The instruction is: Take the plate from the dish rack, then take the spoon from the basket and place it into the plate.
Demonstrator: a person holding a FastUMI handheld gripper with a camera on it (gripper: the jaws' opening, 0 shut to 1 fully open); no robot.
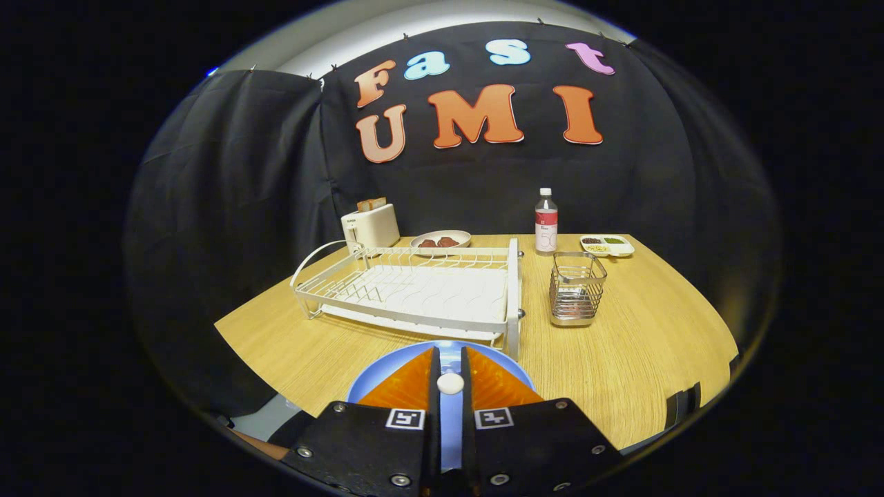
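Note:
A blue plate [371, 384] lies on the wooden table just in front of the white dish rack [414, 290], right under my fingers. My gripper [449, 352] hovers over the plate with its fingers drawn close together. They pinch a small white rounded piece, the spoon [450, 383], of which only this end shows. The wire basket [577, 288] stands to the right of the rack, beyond the fingers, and looks empty. No dishes stand in the rack.
Behind the rack are a white toaster [371, 226] and a plate of dark food [440, 241]. A water bottle [545, 221] and a small divided tray [607, 245] sit at the back right. The table's front edge runs close beneath the gripper.

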